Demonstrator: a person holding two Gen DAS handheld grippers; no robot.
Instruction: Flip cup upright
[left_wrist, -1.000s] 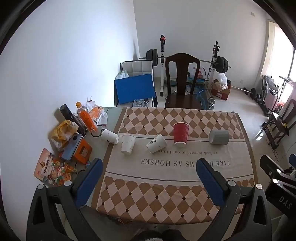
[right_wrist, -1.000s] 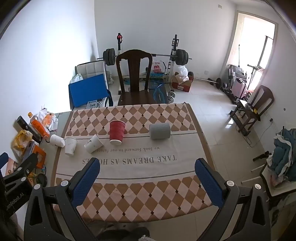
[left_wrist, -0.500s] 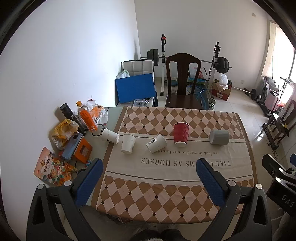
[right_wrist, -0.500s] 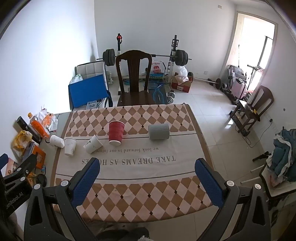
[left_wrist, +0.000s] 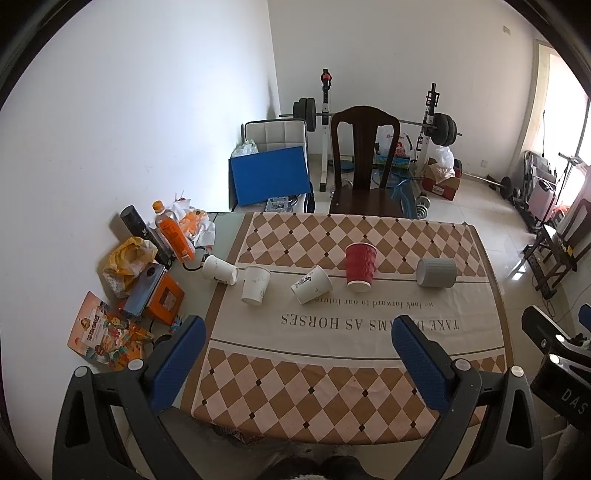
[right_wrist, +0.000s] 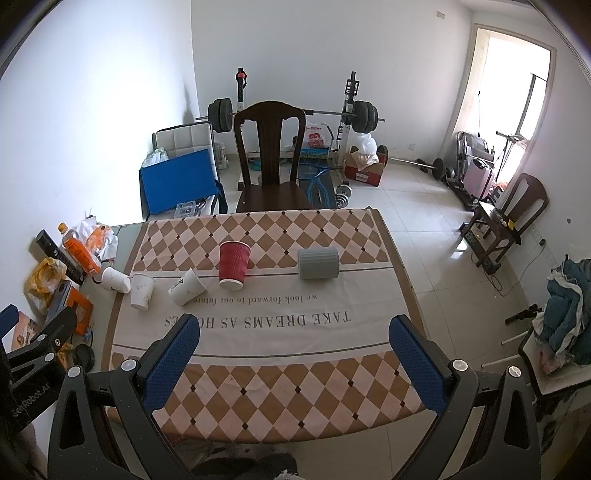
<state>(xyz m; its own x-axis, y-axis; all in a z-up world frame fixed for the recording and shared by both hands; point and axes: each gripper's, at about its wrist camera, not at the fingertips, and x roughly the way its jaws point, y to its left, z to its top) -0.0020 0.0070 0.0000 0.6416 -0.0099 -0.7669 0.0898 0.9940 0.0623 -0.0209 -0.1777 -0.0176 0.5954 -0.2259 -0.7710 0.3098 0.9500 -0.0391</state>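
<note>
Several cups sit in a row across the middle of the clothed table (left_wrist: 351, 373). A red ribbed cup (left_wrist: 360, 266) stands upside down, also in the right wrist view (right_wrist: 234, 264). A grey ribbed cup (left_wrist: 436, 272) (right_wrist: 318, 263) lies on its side to its right. Three white paper cups are to the left: one (left_wrist: 312, 284) on its side, one (left_wrist: 255, 285) upside down, one (left_wrist: 219, 270) on its side off the cloth. My left gripper (left_wrist: 295, 339) and right gripper (right_wrist: 293, 338) are both open and empty, high above the table's near edge.
Bottles, snack bags and an orange box (left_wrist: 162, 299) clutter the table's left edge. A dark wooden chair (left_wrist: 364, 166) stands at the far side. Weight rack, blue board and boxes are behind it. The floor drops off to the right of the table.
Both views have drifted slightly; the cups sit a touch higher in the frames. No cup has moved and both grippers stay open.
</note>
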